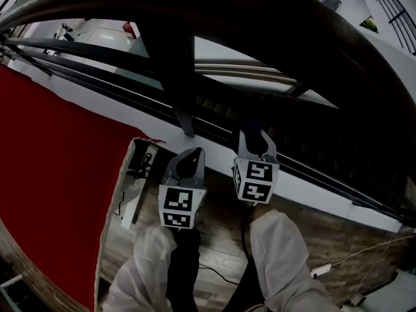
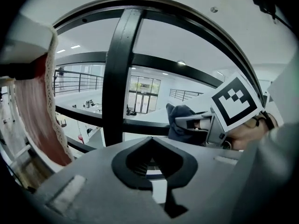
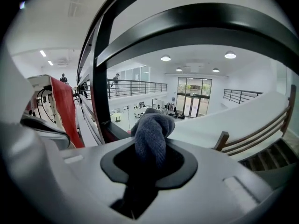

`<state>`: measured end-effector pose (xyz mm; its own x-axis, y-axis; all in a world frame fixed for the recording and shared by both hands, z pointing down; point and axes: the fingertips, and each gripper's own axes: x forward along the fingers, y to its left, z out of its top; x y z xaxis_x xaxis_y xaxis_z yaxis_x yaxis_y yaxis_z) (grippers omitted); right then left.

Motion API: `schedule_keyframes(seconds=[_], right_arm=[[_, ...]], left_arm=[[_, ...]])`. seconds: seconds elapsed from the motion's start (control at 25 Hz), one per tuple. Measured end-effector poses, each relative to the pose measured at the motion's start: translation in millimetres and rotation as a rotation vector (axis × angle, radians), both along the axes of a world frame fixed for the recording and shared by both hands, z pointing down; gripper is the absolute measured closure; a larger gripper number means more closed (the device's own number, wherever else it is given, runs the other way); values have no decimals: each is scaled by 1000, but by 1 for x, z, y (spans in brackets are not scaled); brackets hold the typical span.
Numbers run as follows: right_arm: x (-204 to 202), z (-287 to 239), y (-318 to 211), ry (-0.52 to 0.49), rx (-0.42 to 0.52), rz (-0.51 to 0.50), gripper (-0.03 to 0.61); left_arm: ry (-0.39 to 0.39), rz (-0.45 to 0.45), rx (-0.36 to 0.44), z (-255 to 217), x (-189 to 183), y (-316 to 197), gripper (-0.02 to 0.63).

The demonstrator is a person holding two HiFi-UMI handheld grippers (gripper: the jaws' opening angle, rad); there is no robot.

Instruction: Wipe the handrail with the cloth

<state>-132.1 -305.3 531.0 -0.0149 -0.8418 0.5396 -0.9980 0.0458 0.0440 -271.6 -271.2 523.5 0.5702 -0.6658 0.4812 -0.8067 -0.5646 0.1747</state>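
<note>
The dark handrail [image 1: 273,25] arcs across the top of the head view, carried by a black post [image 1: 177,83]. My right gripper [image 1: 255,136] is just below the rail, right of the post, shut on a dark grey-blue cloth [image 3: 152,132] that bunches out of its jaws. From the left gripper view the cloth [image 2: 180,121] shows at the right gripper's tip. My left gripper [image 1: 192,155] is beside it on the left, below the post [image 2: 119,69], jaws shut with nothing in them. The rail curves overhead in both gripper views [image 3: 210,24].
A large red fabric [image 1: 58,174] covers the left side, over a table edge with cables [image 1: 140,168]. Lower black rails [image 1: 97,57] run behind the post. Wooden floor [image 1: 325,239] with a power strip lies below. A hall far below shows through the railing.
</note>
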Motion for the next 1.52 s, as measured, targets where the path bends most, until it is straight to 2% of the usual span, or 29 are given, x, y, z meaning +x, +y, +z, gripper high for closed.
schedule_keyframes(seconds=[0.24,0.56,1.2,1.52], right_arm=[[59,-15,39,15,4,52,485],[123,-20,77,35,-5,84,485],[215,-20,129,45,-21,125,485],[269,-19,160,39,-31,157,485]], left_arm=[[4,53,24,-20,47,31,612],[13,117,11,-30,116,71,612],[3,191,-11,-28,208,109,612],[15,232,-29,-23,270,138,612]])
